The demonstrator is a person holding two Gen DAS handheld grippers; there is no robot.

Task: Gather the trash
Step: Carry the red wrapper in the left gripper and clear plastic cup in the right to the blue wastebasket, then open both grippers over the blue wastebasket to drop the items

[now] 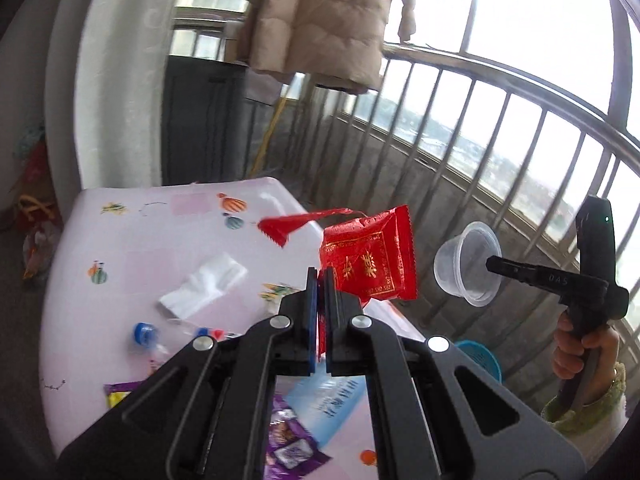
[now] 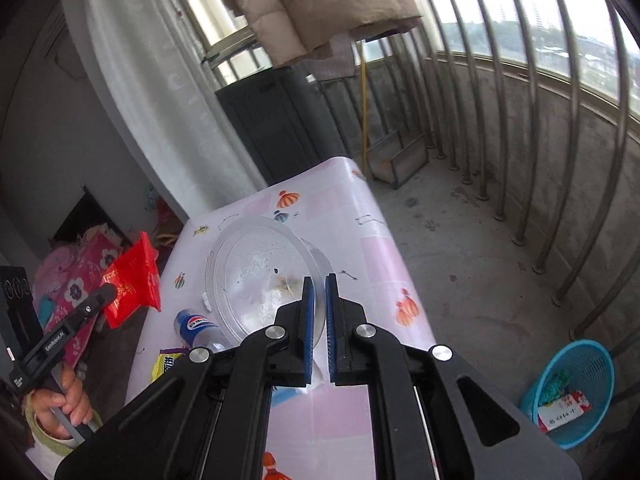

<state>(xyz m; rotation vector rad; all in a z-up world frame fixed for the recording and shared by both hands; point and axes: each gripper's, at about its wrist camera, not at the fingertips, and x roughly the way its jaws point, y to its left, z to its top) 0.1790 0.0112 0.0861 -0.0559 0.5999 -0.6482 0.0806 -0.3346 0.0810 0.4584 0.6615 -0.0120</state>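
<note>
My left gripper is shut on a red snack wrapper, lifted above the pink table; a torn red strip trails from the wrapper's top. The right wrist view shows the same wrapper at the far left in that gripper. My right gripper is shut on the rim of a clear plastic cup, held in the air over the table. From the left wrist view the cup hangs at the right, off the table's side, pinched by the right gripper.
On the table lie a white tissue, a blue-capped bottle, a yellow packet and purple wrappers. A blue basket with trash stands on the concrete floor at the right. Metal railings and a dark cabinet bound the balcony.
</note>
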